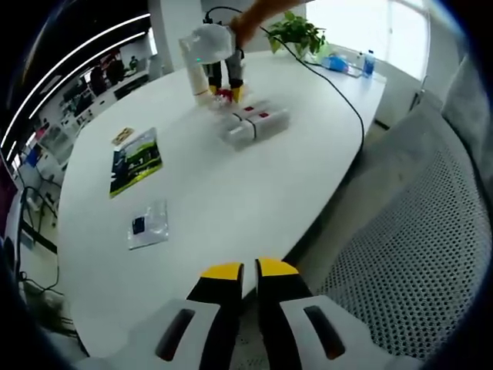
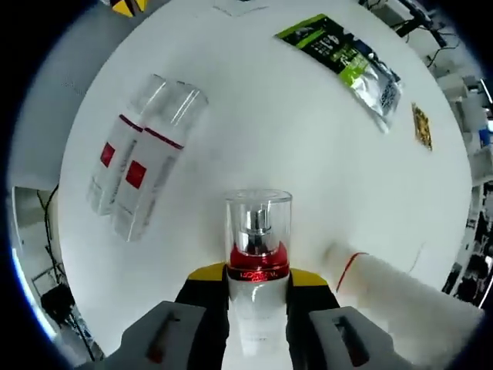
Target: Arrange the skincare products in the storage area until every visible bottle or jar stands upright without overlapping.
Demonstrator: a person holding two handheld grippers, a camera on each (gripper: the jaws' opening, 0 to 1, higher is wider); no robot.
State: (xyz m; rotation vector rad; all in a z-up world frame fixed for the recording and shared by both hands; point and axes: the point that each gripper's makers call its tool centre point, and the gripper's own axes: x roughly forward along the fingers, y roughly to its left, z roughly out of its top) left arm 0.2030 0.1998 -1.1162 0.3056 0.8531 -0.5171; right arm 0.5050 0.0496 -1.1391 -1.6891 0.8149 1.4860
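Observation:
A clear-capped bottle with a red collar (image 2: 258, 262) is held between the jaws of my right gripper (image 2: 258, 276), which is shut on its lower body. In the left gripper view that gripper (image 1: 224, 91) hangs over the far part of the white table (image 1: 231, 193) with the bottle (image 1: 224, 94). Two clear bottles with red labels (image 2: 131, 173) lie side by side on the table, also seen as the lying bottles (image 1: 254, 125). A tall white bottle (image 2: 389, 289) with a red line is beside my right gripper. My left gripper (image 1: 248, 271) is shut and empty at the near table edge.
A green packet (image 1: 135, 160) and a clear plastic tray (image 1: 149, 223) lie on the left of the table. A small yellow packet (image 2: 421, 126) lies past the green one. A plant (image 1: 296, 32) and a black cable (image 1: 339, 92) are at the far end. A mesh chair (image 1: 416, 231) stands right.

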